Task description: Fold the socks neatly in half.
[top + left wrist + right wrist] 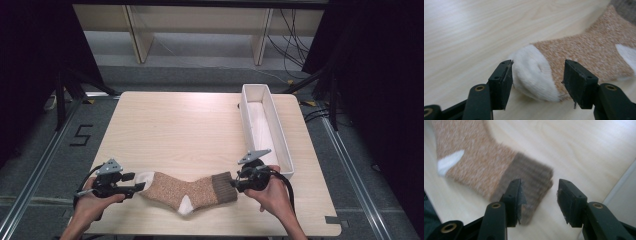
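one sock (pixel 187 192), one white tray (pixel 281 145), one table (pixel 180 130), two grippers

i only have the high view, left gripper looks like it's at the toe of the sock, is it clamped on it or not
Observer: Not clamped. In the left gripper view the left gripper stands open, the white toe of the sock between the jaws with gaps on both sides.
Operator: and the right one at the cuff
Observer: The right gripper is open too; the brown cuff lies flat on the table, its corner between the jaws, no pad pressing it.
Operator: anything close to the right hand
Observer: A white tray wall runs along the right edge of that view.
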Demonstrator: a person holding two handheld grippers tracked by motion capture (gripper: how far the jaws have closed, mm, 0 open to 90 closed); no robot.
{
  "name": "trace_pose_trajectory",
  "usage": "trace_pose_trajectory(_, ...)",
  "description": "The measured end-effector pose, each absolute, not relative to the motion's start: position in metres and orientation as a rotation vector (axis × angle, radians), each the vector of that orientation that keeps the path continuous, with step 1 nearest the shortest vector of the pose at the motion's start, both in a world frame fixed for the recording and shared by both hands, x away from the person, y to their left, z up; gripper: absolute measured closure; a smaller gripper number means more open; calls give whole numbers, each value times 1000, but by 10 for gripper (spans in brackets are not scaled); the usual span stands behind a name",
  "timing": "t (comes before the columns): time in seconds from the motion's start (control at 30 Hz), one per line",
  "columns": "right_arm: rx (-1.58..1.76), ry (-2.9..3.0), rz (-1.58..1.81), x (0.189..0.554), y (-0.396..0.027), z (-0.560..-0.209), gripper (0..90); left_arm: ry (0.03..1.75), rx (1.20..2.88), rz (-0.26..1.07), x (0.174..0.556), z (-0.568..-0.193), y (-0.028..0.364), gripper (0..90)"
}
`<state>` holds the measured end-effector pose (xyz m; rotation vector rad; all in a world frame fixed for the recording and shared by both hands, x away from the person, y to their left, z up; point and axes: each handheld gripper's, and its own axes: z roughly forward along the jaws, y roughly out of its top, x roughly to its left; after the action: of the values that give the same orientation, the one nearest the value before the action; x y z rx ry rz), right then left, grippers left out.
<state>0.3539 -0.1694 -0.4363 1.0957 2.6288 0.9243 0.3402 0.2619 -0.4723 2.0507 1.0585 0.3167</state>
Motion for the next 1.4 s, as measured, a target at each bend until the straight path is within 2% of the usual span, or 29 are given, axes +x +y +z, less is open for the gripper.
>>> trace_pose_trajectory(0.13, 1108, 2675, 882, 343, -172, -443, 565, 1074, 2146, 329, 356, -469, 258, 396)
trace_pose_trajectory(0.43, 1069, 2744, 850, 333, -170, -460, 591, 1112, 2179, 188, 375, -482, 254, 461)
trace_pose_trajectory(0.5, 1070, 2752, 825, 334, -168, -463, 648, 1109, 2184, 168, 377, -484, 255, 531)
trace_pose_trajectory(0.57, 1046, 2738, 800, 335, -167, -465, 765, 1092, 2180, 194, 379, -485, 256, 666)
trace_pose_trajectory(0.63, 995, 2747, 805, 336, -169, -463, 839, 1052, 2197, 211, 379, -482, 254, 763)
trace_pose_trajectory(0.73, 1003, 2728, 810, 334, -170, -458, 875, 1015, 2230, 245, 378, -476, 249, 810)
trace_pose_trajectory(1.0, 930, 2695, 925, 326, -174, -438, 896, 965, 2175, 291, 382, -460, 243, 819)
trace_pose_trajectory(1.07, 887, 2684, 974, 323, -176, -434, 896, 991, 2157, 295, 386, -465, 244, 818)
trace_pose_trajectory(1.2, 923, 2690, 909, 316, -176, -441, 895, 1015, 2240, 272, 389, -482, 241, 808)
trace_pose_trajectory(1.33, 976, 2713, 811, 324, -176, -463, 890, 1031, 2251, 261, 388, -484, 243, 736)
trace_pose_trajectory(1.4, 956, 2725, 807, 326, -178, -464, 880, 1029, 2240, 281, 385, -481, 244, 671)
